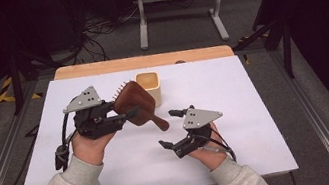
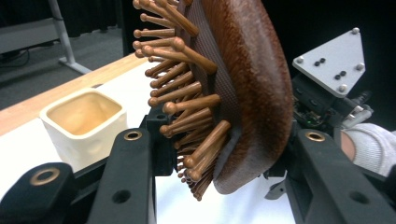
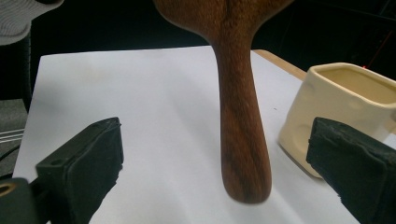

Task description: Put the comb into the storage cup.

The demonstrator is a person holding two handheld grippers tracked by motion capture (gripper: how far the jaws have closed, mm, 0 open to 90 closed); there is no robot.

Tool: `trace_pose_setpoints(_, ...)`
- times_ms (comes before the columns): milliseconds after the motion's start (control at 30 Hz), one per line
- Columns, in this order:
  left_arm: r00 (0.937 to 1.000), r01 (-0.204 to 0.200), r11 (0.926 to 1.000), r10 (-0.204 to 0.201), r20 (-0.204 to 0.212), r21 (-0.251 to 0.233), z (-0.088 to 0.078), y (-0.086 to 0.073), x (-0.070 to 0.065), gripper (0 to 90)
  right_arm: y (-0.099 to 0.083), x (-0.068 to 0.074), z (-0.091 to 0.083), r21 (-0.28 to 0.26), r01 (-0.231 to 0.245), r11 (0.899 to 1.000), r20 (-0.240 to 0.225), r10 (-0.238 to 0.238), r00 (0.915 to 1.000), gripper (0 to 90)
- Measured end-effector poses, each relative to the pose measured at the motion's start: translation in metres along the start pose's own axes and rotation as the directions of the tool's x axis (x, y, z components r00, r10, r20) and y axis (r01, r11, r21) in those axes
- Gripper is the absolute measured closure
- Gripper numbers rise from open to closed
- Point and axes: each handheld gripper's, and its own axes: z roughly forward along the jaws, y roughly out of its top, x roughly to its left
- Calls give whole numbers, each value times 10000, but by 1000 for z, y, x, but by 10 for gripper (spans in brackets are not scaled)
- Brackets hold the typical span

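Now the left gripper point(image 1: 128, 115) fingers clamp the wooden hairbrush point(image 1: 136, 108) head, while the right gripper point(image 1: 169, 130) fingers stand wide around its handle.

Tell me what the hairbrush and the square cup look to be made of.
The hairbrush looks like dark, smoothly finished wood: grain streaks run down its handle in the right gripper view. Its bristles look like wooden pegs with rounded tips, set in a textured pad, maybe rubber. The cup looks like cream ceramic with a soft sheen, though plastic is possible.
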Motion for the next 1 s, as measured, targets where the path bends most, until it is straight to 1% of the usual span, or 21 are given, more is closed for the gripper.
trace_pose_setpoints(100, 9999, -99, 9999, 99, -132, 13, 0, 7, 3, 584, -1, -3, -5, -45, -100, 9999, 59, 100, 9999, 31)
trace_pose_setpoints(167, 9998, -148, 9999, 149, -112, 45, -1, 10, 5, 583, -2, -4, -8, -8, -122, 9999, 138, 122, 9998, 30)
trace_pose_setpoints(200, 9998, -132, 9999, 132, -172, 29, -1, 12, 5, 583, -4, -6, -11, -12, -183, 9998, 213, 183, 9996, 30)
trace_pose_setpoints(267, 9994, -200, 9998, 202, -274, 51, -1, 17, 6, 583, -4, -7, -13, -31, -218, 9998, 235, 219, 9995, 30)
trace_pose_setpoints(367, 9988, -321, 9995, 324, -379, 75, -1, 22, 6, 581, -7, -11, -19, -55, -405, 9992, 381, 406, 9984, 29)
trace_pose_setpoints(567, 9971, -495, 9987, 499, -571, 80, -2, 34, 10, 579, -11, -16, -24, -93, -568, 9983, 514, 572, 9970, 29)
trace_pose_setpoints(667, 9968, -442, 9990, 444, -662, 36, -2, 39, 11, 578, -11, -18, -25, -80, -537, 9985, 612, 541, 9967, 29)
trace_pose_setpoints(700, 9960, -493, 9988, 492, -746, 7, -2, 41, 13, 578, -12, -18, -25, -62, -564, 9984, 600, 567, 9966, 29)
trace_pose_setpoints(733, 9963, -405, 9992, 402, -762, -19, -3, 42, 13, 578, -12, -19, -25, -41, -601, 9982, 627, 603, 9962, 29)
trace_pose_setpoints(867, 9935, -484, 9988, 474, -1039, -68, -3, 48, 17, 577, -14, -21, -26, -40, -670, 9977, 688, 671, 9954, 29)
trace_pose_setpoints(1000, 9912, -510, 9986, 487, -1231, -157, -3, 55, 21, 577, -14, -21, -26, -74, -672, 9977, 700, 676, 9953, 29)
